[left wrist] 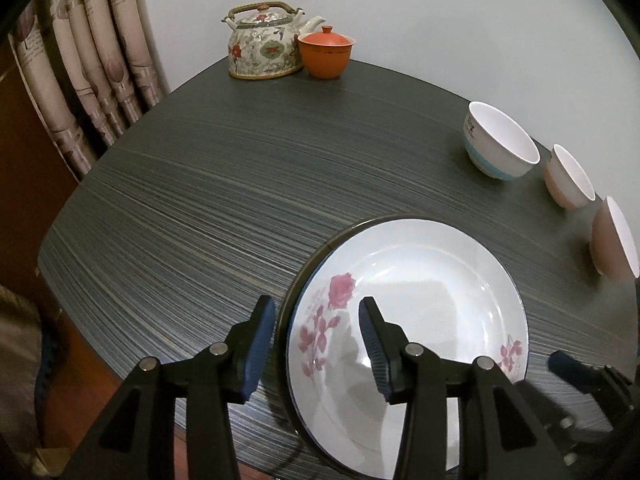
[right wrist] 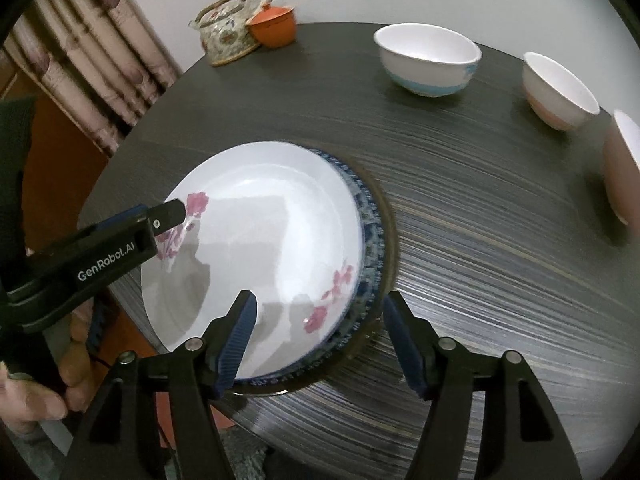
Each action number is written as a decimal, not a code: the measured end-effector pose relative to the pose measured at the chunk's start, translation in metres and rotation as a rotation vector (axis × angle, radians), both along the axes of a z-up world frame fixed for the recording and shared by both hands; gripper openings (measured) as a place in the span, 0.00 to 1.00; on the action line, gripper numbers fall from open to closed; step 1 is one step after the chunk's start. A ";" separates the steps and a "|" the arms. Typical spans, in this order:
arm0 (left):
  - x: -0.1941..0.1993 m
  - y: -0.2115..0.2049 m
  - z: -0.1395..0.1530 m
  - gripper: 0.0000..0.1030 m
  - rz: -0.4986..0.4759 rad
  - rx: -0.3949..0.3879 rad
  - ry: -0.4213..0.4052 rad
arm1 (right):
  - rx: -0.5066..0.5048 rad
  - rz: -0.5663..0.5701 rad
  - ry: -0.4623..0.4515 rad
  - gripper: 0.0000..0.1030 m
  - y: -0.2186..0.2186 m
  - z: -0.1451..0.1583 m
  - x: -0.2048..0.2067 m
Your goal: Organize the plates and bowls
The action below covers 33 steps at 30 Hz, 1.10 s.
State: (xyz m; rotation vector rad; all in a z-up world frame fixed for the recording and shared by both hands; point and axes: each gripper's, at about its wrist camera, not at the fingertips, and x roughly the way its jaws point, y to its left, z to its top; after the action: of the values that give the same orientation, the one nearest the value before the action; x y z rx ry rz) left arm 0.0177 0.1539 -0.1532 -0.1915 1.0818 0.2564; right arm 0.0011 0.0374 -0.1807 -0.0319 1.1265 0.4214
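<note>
Your left gripper [left wrist: 318, 344] stands with its ribbed blue pads apart, straddling the near-left rim of the white plate [left wrist: 420, 320]; one pad hangs over the glazed well, the other over the table [left wrist: 180, 200], and you cannot tell from either view whether a pad touches the rim. Your right gripper [right wrist: 320, 340] is spread wide and holds nothing, its pads hovering over the plate stack's near-right edge.

The white plate [right wrist: 260, 240] is round, glossy porcelain with pink flower sprigs. It lies on a blue-patterned plate [right wrist: 370, 240], whose rim peeks out on the right, and that sits on a darker round disc at the near edge of the table [right wrist: 480, 240]. The tabletop is dark grey with fine streaked grain and a rounded edge.

Three smooth, deep bowls stand well apart from the plates along the far right: a blue-banded bowl [right wrist: 428, 60], a pink-banded bowl [right wrist: 560, 92] just beside it, and a pink bowl [right wrist: 622, 168] at the right edge.

At the far left corner, a floral ceramic teapot [left wrist: 264, 46] with a woven handle touches an orange lidded cup [left wrist: 326, 54]. Pleated curtains [left wrist: 88, 72] hang at the left.
</note>
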 end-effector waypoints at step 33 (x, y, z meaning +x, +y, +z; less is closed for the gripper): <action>-0.015 -0.040 0.031 0.58 0.013 0.009 -0.016 | 0.163 -0.546 -0.033 0.67 -0.278 0.008 -0.015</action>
State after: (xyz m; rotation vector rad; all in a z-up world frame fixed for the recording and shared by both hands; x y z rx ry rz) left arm 0.0023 0.1137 -0.1218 -0.1924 1.0638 0.2714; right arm -0.0138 -0.2407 -0.1726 0.4019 1.0159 0.0221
